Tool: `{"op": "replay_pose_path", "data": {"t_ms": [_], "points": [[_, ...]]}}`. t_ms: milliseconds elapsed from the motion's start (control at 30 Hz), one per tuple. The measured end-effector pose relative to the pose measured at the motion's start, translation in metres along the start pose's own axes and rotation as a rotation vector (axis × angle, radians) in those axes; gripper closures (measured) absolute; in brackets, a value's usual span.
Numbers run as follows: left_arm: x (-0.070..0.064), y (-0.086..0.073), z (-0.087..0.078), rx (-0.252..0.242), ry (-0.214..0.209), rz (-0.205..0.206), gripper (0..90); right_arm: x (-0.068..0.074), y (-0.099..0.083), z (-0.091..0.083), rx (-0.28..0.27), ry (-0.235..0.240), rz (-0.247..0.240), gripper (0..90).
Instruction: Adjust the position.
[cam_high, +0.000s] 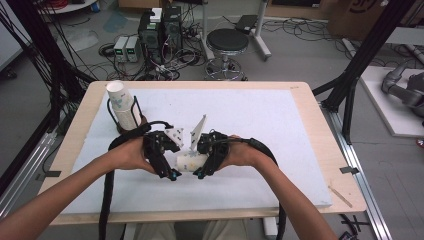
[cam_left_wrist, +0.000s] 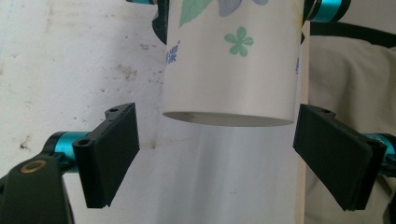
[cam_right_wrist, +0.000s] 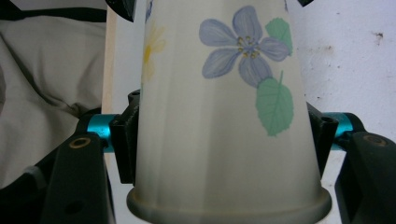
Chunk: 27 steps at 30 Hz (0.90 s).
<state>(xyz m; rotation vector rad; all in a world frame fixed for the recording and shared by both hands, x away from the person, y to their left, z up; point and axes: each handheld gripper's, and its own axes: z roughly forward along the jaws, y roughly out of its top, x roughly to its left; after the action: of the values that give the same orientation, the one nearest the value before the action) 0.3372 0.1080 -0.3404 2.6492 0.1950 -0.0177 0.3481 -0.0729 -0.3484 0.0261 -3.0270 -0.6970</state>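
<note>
A white paper cup (cam_high: 190, 161) printed with flowers lies level just above the white mat, between the two hand-held grippers. My right gripper (cam_high: 200, 174) is shut on the cup (cam_right_wrist: 210, 93) near its rolled rim, with the black pads (cam_right_wrist: 126, 144) pressed on both sides and the right gripper (cam_right_wrist: 225, 144) around it. The cup's base (cam_left_wrist: 229, 119) points at my left gripper (cam_left_wrist: 219, 158). That left gripper (cam_high: 172, 175) is open, its pads (cam_left_wrist: 112, 154) spread wider than the base and not touching it.
A stack of paper cups (cam_high: 121, 102) stands in a black wire holder at the mat's far left. The white mat (cam_high: 260, 115) covers most of the wooden table (cam_high: 330, 150). Cables trail from both grippers toward the table's front edge.
</note>
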Motion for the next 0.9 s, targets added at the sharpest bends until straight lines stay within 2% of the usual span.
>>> {"op": "replay_pose_path", "data": {"t_ms": [133, 433, 467, 567, 767, 800, 867, 900], "points": [[-0.0003, 0.0028, 0.0041, 0.024, -0.008, 0.009, 14.8, 0.0004, 0.0015, 0.0015, 0.009, 0.006, -0.005, 32.6], [-0.0012, 0.0073, 0.0072, 0.012, -0.029, 0.021, 17.2, 0.0026, 0.0035, 0.0032, 0.010, 0.017, -0.016, 32.5], [-0.0014, 0.0074, 0.0073, 0.009, -0.034, 0.021, 17.9, 0.0025, 0.0037, 0.0029, 0.007, 0.006, -0.018, 32.5], [-0.0017, 0.0077, 0.0078, 0.006, -0.036, 0.027, 20.2, 0.0015, 0.0037, 0.0027, 0.002, 0.012, -0.038, 32.5], [-0.0022, 0.0080, 0.0072, -0.005, -0.053, 0.051, 26.8, 0.0032, 0.0045, 0.0021, -0.003, 0.006, -0.028, 32.5], [-0.0033, 0.0079, 0.0076, -0.020, -0.063, 0.044, 28.6, 0.0036, 0.0047, 0.0022, -0.009, 0.009, -0.029, 32.5], [-0.0066, 0.0076, 0.0097, -0.061, -0.065, 0.002, 31.4, 0.0044, 0.0050, 0.0017, -0.014, 0.011, -0.028, 32.6], [-0.0059, 0.0076, 0.0091, -0.052, -0.059, 0.016, 34.6, 0.0043, 0.0052, 0.0012, -0.014, 0.009, -0.031, 32.5]]}}
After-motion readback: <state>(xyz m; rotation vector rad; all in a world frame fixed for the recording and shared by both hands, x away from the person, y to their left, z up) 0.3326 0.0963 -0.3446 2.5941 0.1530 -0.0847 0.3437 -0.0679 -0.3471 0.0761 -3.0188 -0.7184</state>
